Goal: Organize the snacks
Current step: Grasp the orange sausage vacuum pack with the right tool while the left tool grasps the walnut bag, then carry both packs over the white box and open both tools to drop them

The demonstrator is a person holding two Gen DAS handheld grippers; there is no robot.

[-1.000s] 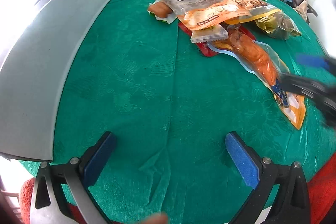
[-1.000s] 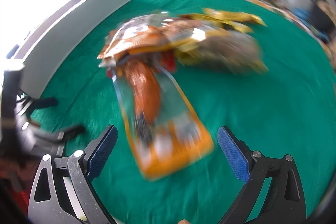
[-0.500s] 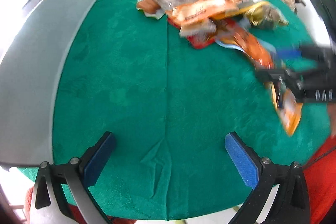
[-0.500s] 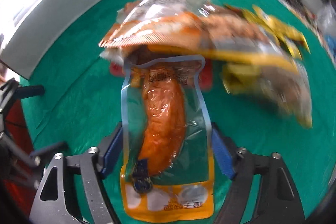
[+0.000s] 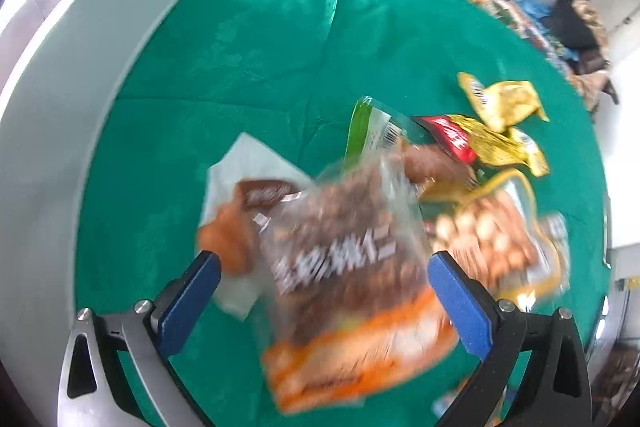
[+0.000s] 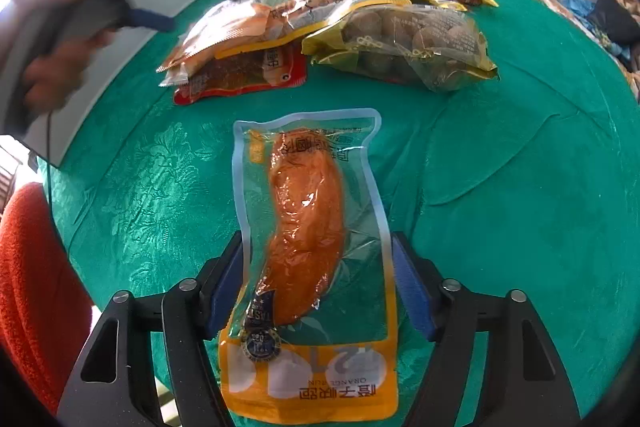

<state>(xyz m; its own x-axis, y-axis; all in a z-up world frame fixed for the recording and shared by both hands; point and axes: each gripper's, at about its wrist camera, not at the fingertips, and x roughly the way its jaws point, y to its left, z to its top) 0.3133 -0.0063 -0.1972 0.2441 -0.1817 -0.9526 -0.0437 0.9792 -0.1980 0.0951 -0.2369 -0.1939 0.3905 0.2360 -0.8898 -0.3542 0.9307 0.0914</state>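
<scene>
My right gripper (image 6: pixel 318 291) is shut on a clear pouch holding an orange sweet potato (image 6: pixel 308 239) and has drawn it apart from the snack pile (image 6: pixel 320 27) on the green cloth. My left gripper (image 5: pixel 324 283) is open, its blue pads on either side of a clear-and-orange bag of walnuts (image 5: pixel 348 275) at the near end of the pile; it is not closed on it. The left gripper also shows blurred in the right wrist view (image 6: pixel 148 19), over the pile's left end.
A grey box (image 5: pixel 68 99) stands along the table's left side. Gold packets (image 5: pixel 500 107), a red packet (image 5: pixel 452 139) and a bag of round snacks (image 6: pixel 404 47) lie in the pile. A white wrapper (image 5: pixel 248 167) lies under the walnut bag. A red chair (image 6: pixel 36 287) stands by the table edge.
My left gripper has swung from the bare cloth over to the pile and now straddles the walnut bag. My right gripper has closed on the sweet potato pouch and pulled it clear.
</scene>
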